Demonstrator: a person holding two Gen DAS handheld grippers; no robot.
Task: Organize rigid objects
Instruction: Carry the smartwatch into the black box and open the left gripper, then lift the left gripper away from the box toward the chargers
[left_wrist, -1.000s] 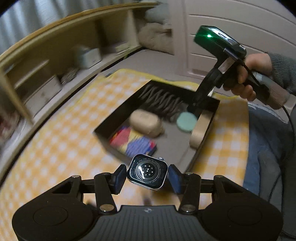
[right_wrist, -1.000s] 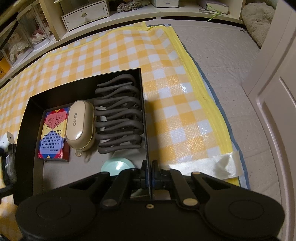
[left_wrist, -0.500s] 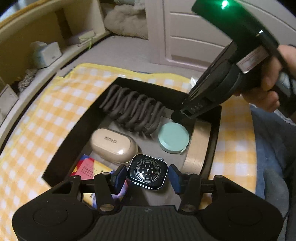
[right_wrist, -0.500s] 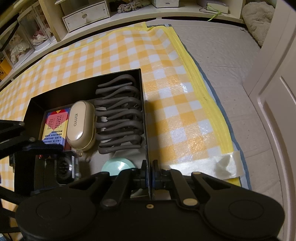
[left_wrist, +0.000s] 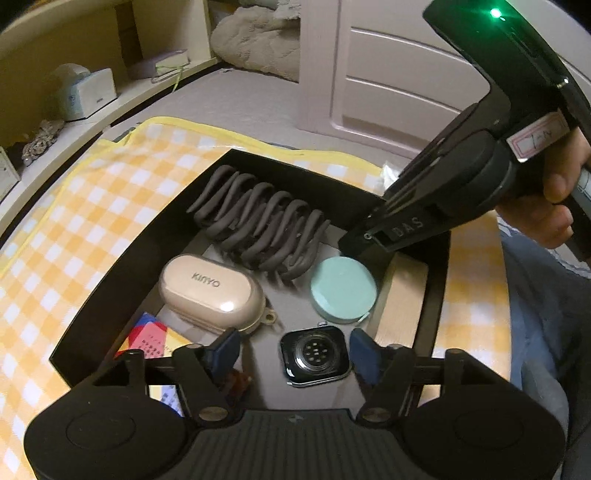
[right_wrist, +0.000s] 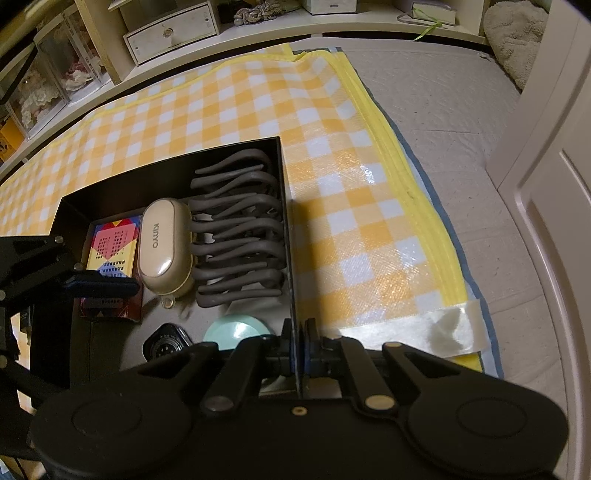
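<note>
The left gripper (left_wrist: 293, 350) has its fingers spread wide, and the watch body (left_wrist: 314, 356) lies face down on the floor of the black box (left_wrist: 122, 273), between the two blue fingertips but closer to the right-hand one, with clear air on both sides. Nothing is being held there. The watch sits tilted a little, its longer side running roughly away from the fingers, so any re-grip would close across its short width.

The right gripper (right_wrist: 298, 347) is clenched on the side wall of the box, one finger inside and one outside, pinning the thin wall and steadying the container on the checked mat (right_wrist: 332, 155). The left fingers are far nearer the watch; the right ones are busy with the wall.

Inside the box, just beyond the left fingertips, sits a round mint-green case (left_wrist: 343, 290), touching a pale wooden piece (left_wrist: 400, 302) along the right wall. Ahead and to the left lies a beige Kinyo case (left_wrist: 210, 293). Farther still is a row of dark grey looped clips (left_wrist: 258, 225). A colourful card pack (right_wrist: 112, 251) lies under the left finger's side.

My guess is the watch is placed, and the left gripper only needs to lift straight away without nudging it.
</note>
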